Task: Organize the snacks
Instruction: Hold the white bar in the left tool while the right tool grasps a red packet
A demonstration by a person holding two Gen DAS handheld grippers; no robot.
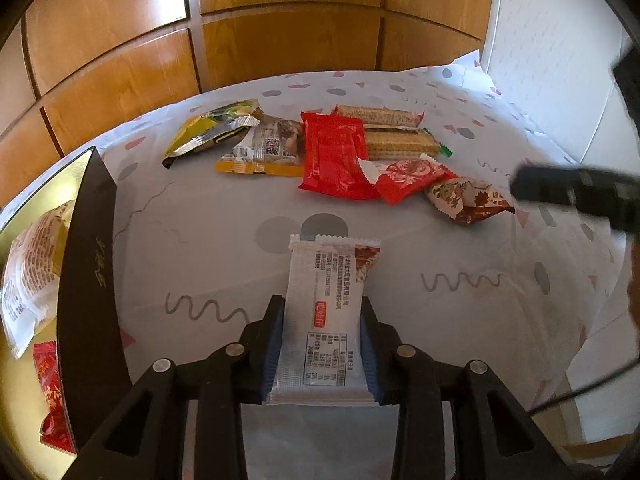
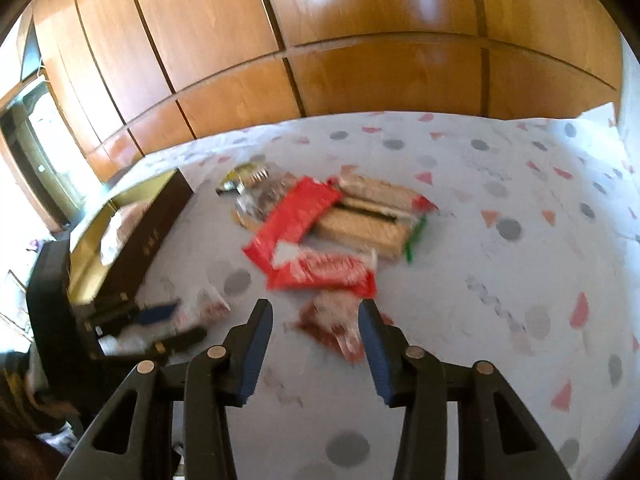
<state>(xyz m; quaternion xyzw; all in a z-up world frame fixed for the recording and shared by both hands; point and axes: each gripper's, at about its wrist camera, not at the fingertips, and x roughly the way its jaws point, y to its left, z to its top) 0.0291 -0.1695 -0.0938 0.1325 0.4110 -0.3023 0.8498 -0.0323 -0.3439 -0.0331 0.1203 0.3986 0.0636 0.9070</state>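
My left gripper (image 1: 321,304) is shut on a white snack packet (image 1: 328,280), held lengthwise above the patterned tablecloth (image 1: 200,248). To its left stands a dark box with a gold inside (image 1: 92,280), holding a white-orange packet (image 1: 32,264) and a red one (image 1: 52,392). My right gripper (image 2: 315,305) is open, with a blurred brown-and-white packet (image 2: 332,326) on the cloth just beyond its tips, untouched. Behind that lie a red-and-white packet (image 2: 320,272), a plain red packet (image 2: 292,220) and two cracker packs (image 2: 364,228).
A yellow-green packet (image 1: 216,128) and a clear packet with brown filling (image 1: 268,144) lie at the far left of the pile. Wooden cabinet doors (image 1: 280,40) rise behind the table. The right gripper's dark body (image 1: 576,192) enters the left wrist view from the right.
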